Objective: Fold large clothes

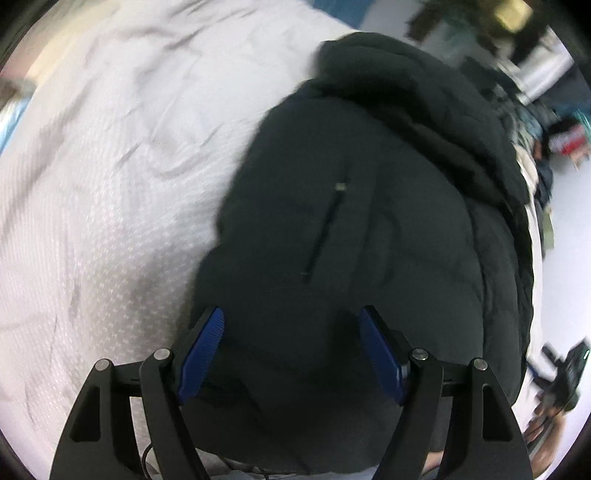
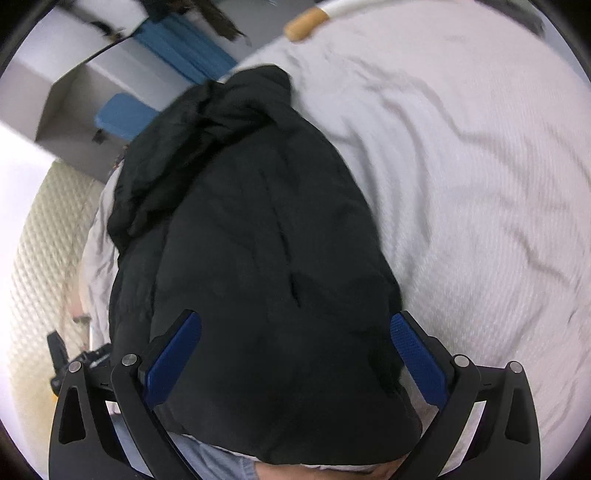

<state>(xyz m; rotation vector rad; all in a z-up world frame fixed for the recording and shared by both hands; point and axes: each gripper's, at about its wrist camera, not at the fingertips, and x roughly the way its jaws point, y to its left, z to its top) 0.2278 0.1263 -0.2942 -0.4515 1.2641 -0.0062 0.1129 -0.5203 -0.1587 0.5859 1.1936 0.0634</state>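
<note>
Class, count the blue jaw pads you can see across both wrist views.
4. Left gripper: one pad each side of the dark jacket. Right gripper: likewise, one each side. None appears hidden.

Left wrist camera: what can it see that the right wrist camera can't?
Only the left wrist view shows the small pale zip pull on the jacket and colourful clutter at the room's edge. Only the right wrist view shows a blue chair, a grey desk and a tan roll at the bed's far edge. Both show the dark puffy jacket on the white bed cover, with open blue jaws above it.
</note>
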